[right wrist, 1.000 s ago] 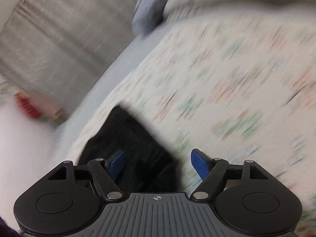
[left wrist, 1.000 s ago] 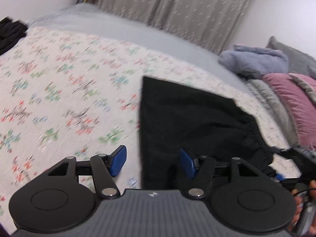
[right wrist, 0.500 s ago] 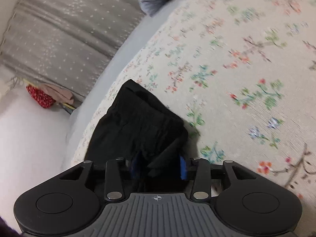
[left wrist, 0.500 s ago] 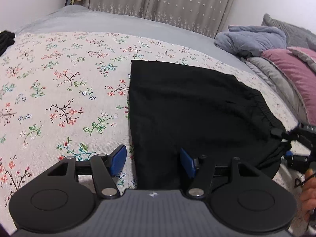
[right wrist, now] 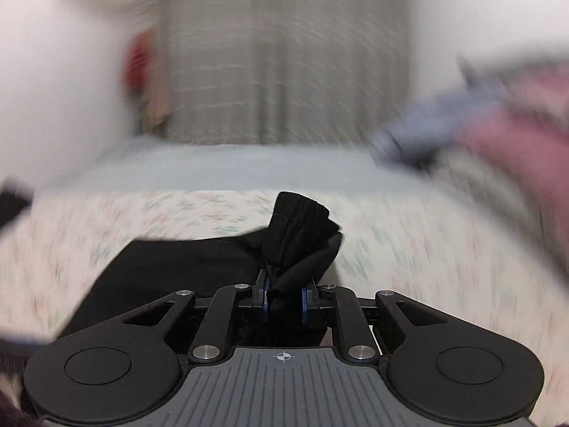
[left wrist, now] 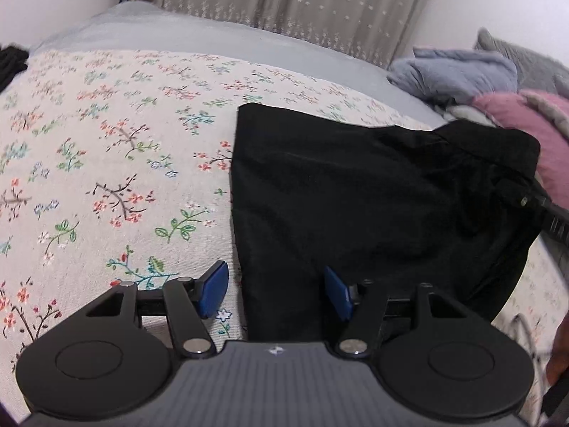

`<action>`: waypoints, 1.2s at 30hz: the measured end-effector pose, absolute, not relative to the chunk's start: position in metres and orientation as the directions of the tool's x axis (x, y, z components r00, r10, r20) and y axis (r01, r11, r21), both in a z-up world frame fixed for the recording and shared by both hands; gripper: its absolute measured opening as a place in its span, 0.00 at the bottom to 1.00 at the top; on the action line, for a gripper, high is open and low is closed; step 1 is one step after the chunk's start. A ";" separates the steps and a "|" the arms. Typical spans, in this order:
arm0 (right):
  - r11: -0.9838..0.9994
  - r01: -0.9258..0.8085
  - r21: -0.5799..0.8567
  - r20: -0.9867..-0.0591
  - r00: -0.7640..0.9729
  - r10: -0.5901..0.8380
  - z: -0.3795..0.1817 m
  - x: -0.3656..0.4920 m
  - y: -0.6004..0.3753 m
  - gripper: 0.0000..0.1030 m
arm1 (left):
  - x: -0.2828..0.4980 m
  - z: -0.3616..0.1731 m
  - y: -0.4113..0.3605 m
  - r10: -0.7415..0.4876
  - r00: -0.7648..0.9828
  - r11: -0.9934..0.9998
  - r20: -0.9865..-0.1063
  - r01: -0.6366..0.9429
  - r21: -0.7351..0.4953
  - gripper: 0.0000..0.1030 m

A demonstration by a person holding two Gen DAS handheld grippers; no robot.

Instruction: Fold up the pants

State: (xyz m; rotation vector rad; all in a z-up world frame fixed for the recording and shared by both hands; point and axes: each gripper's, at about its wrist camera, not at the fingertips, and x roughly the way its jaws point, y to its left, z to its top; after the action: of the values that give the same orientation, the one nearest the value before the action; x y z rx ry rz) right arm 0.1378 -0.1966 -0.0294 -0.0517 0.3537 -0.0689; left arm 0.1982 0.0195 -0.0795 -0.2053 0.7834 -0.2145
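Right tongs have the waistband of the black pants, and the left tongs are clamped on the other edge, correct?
Not quite. The left tongs are open, hovering over the black pants edge, as the left wrist view shows. The right tongs are closing on the waistband.

The pants (left wrist: 355, 192) lie on the bed cover (left wrist: 106, 142) — in front of my left gripper (left wrist: 275, 290). Pillows (left wrist: 515, 117) sit behind them, on the right. My right gripper (right wrist: 283, 297) has one end — its jaws are closing on it.

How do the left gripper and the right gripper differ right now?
The left gripper stands wide open, its blue pads apart over the edge of the black pants; the right gripper is closing, with bunched pants fabric between its pads. The left holds nothing; the right lifts the waistband. Both share black arms and blue pads.
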 end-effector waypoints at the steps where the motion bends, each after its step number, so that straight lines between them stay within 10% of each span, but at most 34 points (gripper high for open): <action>1: 0.989 0.015 -0.147 -0.323 0.944 -0.062 -0.029 0.135 -0.179 0.14 | 0.199 -0.079 0.025 -0.276 0.689 0.952 -0.670 0.099 -0.291 0.77; 9: 0.695 -0.251 -0.674 -0.303 0.952 0.050 -0.073 0.113 -0.048 0.13 | 0.208 -0.074 0.060 -0.306 0.696 0.899 -0.649 -0.014 -0.438 0.77; 19: 0.924 -0.217 -0.315 -0.264 0.955 0.134 -0.021 0.128 -0.090 0.11 | 0.211 -0.072 0.080 -0.392 0.699 0.803 -0.598 -0.056 -0.593 0.76; 27: 0.581 -0.371 -0.725 -0.380 0.918 0.111 -0.098 0.119 -0.018 0.12 | 0.217 -0.074 0.109 -0.373 0.726 0.740 -0.578 -0.143 -0.657 0.76; 36: 0.581 -0.365 -0.728 -0.334 0.928 0.164 -0.082 0.123 -0.012 0.12 | 0.214 -0.055 0.085 -0.433 0.733 0.792 -0.524 0.032 -0.610 0.76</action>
State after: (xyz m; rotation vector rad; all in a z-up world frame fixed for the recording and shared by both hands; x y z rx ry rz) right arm 0.1232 -0.0118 -0.0823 -0.9013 0.2415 0.3126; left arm 0.2143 0.0854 -0.0554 -0.6130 0.7094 -0.2740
